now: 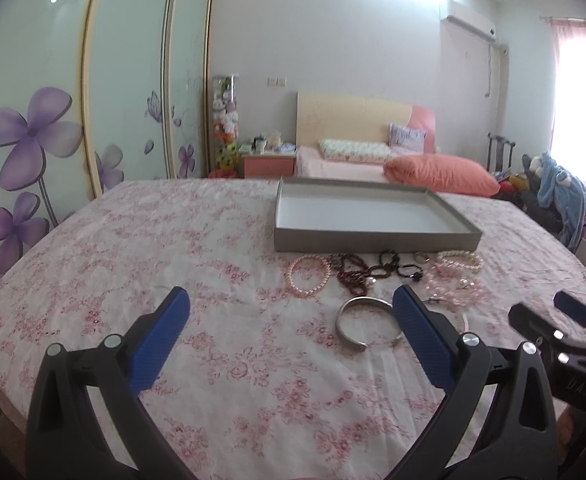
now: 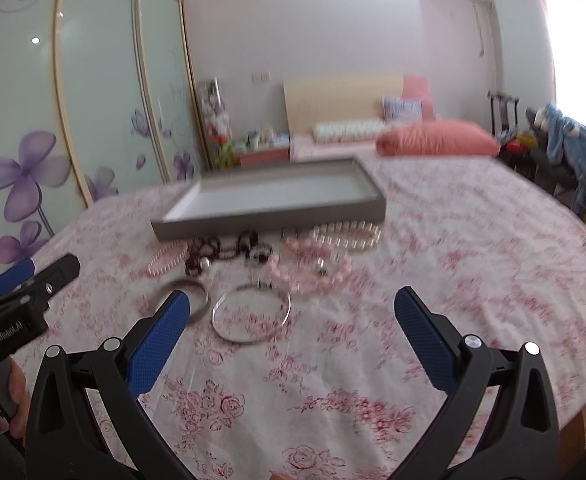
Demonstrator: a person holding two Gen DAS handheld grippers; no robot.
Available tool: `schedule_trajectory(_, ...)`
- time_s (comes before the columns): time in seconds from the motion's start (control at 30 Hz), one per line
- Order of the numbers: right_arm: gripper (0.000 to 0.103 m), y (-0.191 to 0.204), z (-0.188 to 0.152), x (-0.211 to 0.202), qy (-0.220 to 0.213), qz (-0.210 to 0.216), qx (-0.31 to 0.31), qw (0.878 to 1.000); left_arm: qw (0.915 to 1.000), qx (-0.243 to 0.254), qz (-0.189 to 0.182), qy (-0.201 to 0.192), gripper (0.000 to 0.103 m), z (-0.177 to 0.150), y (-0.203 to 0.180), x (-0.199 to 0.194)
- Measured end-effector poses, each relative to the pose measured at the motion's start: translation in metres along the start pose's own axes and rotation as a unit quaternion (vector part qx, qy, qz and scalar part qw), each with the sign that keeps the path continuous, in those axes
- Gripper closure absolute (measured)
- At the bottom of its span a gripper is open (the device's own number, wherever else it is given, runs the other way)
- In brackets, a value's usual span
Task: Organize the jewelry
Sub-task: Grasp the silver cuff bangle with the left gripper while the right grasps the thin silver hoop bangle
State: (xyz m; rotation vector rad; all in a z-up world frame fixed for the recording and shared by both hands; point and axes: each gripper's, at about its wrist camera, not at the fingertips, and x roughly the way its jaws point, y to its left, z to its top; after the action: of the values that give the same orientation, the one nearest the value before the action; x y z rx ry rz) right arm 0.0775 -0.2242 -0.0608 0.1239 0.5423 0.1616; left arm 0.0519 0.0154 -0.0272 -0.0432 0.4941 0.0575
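i see both my tongs spread wide over the worktop, gripping nothing: the left tongs and the right tongs. the grey tray sits further back with nothing in it. the jewelry lies loose on the floral cloth just in front of it: a pink bead bracelet, dark beads, a pearl bracelet, a silver cuff and a thin bangle nearest me.
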Motion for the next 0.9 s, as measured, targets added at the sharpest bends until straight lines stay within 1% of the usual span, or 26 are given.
schedule_trajectory(0.07, 0.002, 0.001, 0.001, 0.010, 0.028, 0.005, 0.002, 1.000, 0.9998, -0.005, -0.002, 0.020, 0.004, 0.004, 0.004, 0.011)
schedule_trajectory(0.1, 0.002, 0.003, 0.000, 0.018, 0.050, 0.008, 0.002, 0.999, 0.9995, -0.009, -0.004, 0.029, 0.004, 0.006, 0.005, 0.016)
schedule_trajectory(0.23, 0.002, 0.015, 0.000, 0.042, 0.119, 0.010, -0.015, 0.993, 0.9976, -0.023, -0.020, 0.062, 0.004, 0.013, 0.013, 0.035)
schedule_trajectory(0.37, 0.002, 0.033, 0.000, 0.055, 0.156, -0.005, -0.052, 0.986, 0.9955, -0.036, -0.036, 0.080, 0.004, 0.018, 0.021, 0.046)
schedule_trajectory(0.4, 0.002, 0.036, 0.000, 0.057, 0.161, -0.009, -0.058, 0.985, 0.9951, -0.039, -0.040, 0.081, 0.004, 0.019, 0.024, 0.048)
schedule_trajectory(0.47, 0.006, 0.043, 0.000, 0.062, 0.169, -0.018, -0.069, 0.983, 0.9943, -0.046, -0.045, 0.085, 0.004, 0.021, 0.027, 0.051)
schedule_trajectory(0.5, 0.011, 0.046, 0.000, 0.065, 0.176, -0.025, -0.072, 0.981, 0.9939, -0.048, -0.047, 0.087, 0.004, 0.021, 0.029, 0.052)
schedule_trajectory(0.57, 0.014, 0.047, 0.001, 0.070, 0.183, -0.021, -0.065, 0.981, 0.9935, -0.049, -0.048, 0.090, 0.004, 0.022, 0.030, 0.056)
schedule_trajectory(0.73, 0.017, 0.049, 0.005, 0.074, 0.180, -0.029, -0.061, 0.981, 0.9925, -0.050, -0.053, 0.099, 0.004, 0.024, 0.028, 0.063)
schedule_trajectory(0.77, 0.020, 0.049, 0.005, 0.074, 0.176, -0.026, -0.062, 0.982, 0.9922, -0.049, -0.054, 0.102, 0.004, 0.024, 0.027, 0.064)
schedule_trajectory(0.8, 0.028, 0.048, 0.006, 0.074, 0.171, -0.023, -0.065, 0.983, 0.9917, -0.047, -0.056, 0.105, 0.004, 0.024, 0.025, 0.066)
schedule_trajectory(0.9, 0.029, 0.046, 0.007, 0.074, 0.169, -0.015, -0.069, 0.983, 0.9902, -0.041, -0.064, 0.117, 0.004, 0.023, 0.017, 0.070)
